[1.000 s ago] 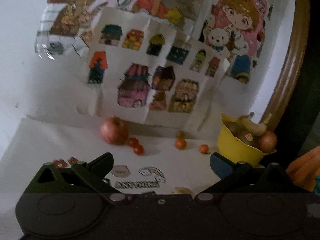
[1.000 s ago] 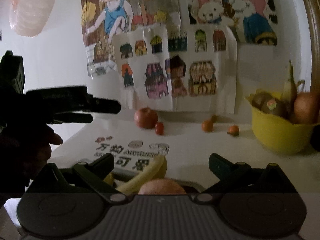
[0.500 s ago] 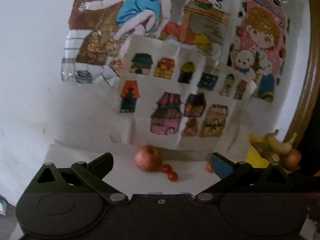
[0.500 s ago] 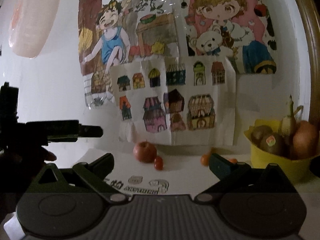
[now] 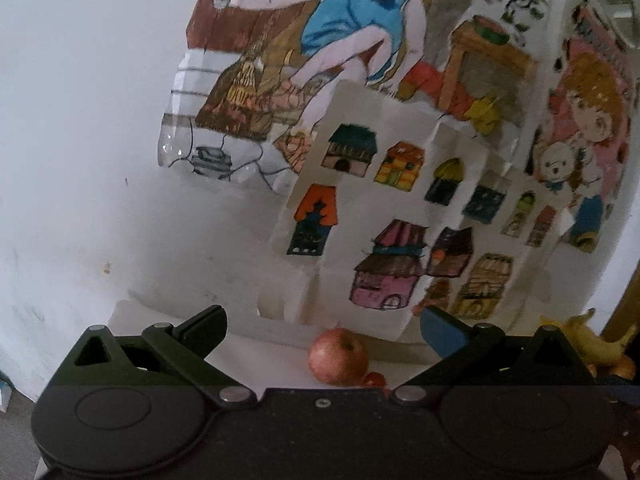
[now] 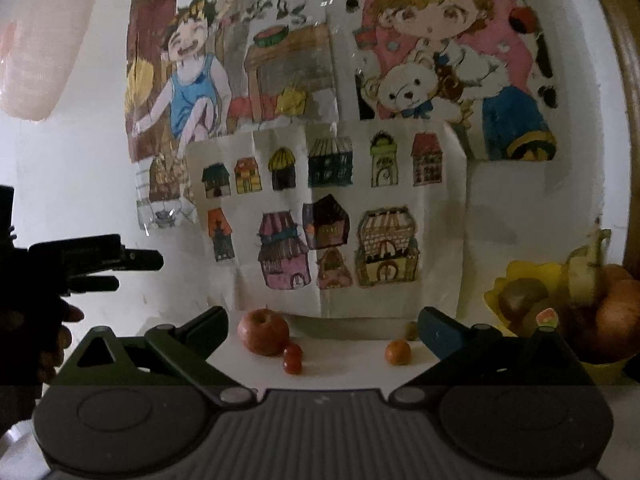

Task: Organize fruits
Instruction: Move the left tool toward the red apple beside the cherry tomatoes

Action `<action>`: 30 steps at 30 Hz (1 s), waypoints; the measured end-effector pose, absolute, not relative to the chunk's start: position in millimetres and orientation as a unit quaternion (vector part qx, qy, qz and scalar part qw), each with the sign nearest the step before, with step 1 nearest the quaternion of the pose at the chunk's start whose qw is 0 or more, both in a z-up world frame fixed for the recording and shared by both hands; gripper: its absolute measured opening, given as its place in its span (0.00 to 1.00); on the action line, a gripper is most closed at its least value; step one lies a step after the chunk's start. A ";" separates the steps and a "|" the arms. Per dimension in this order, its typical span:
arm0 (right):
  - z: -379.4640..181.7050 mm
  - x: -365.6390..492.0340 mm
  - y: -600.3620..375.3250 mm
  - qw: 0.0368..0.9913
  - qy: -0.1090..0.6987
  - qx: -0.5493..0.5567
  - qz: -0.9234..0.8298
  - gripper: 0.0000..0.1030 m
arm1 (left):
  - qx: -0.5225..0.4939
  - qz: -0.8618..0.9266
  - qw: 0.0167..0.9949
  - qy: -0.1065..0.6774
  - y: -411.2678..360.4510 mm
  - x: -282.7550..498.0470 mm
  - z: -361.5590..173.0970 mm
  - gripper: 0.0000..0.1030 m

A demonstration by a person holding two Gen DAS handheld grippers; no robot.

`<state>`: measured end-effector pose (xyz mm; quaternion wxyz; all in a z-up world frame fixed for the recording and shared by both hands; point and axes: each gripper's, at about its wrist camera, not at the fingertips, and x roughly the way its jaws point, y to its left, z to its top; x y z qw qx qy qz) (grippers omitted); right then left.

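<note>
Fingers of our left gripper [image 5: 322,326] spread wide, nothing between; right gripper [image 6: 322,326] likewise spread, empty. Both held above white tabletop [image 6: 344,364], facing wall drawings [image 6: 328,208]. Red apple [image 6: 263,331] sits by wall, two cherry tomatoes [image 6: 293,359] touching its right side. Small orange fruit [image 6: 398,352] well apart, rightward. Yellow bowl [image 6: 600,366] at far right holds banana, kiwi, more fruit.

A lived-in family home: children's coloured drawings [image 6: 320,120] are taped over the white wall [image 5: 80,120], a sheet of little crayoned houses [image 6: 328,224] among them, and below it a yellow bowl [image 6: 516,280] of fruit stands on a white tabletop [image 6: 344,364] with a wooden frame [image 6: 630,120] alongside
</note>
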<state>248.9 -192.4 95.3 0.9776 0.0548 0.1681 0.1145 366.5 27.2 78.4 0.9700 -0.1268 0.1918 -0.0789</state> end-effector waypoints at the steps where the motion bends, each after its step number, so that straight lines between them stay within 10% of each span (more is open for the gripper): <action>1: 93.5 253.0 -191.8 0.977 0.170 0.054 0.116 1.00 | -0.125 -0.077 0.970 0.195 26.5 371.5 76.0 0.99; 30: 35.0 367.3 -143.7 0.945 0.232 -0.069 0.218 1.00 | -0.069 -0.067 0.972 0.216 -8.5 463.5 16.6 0.99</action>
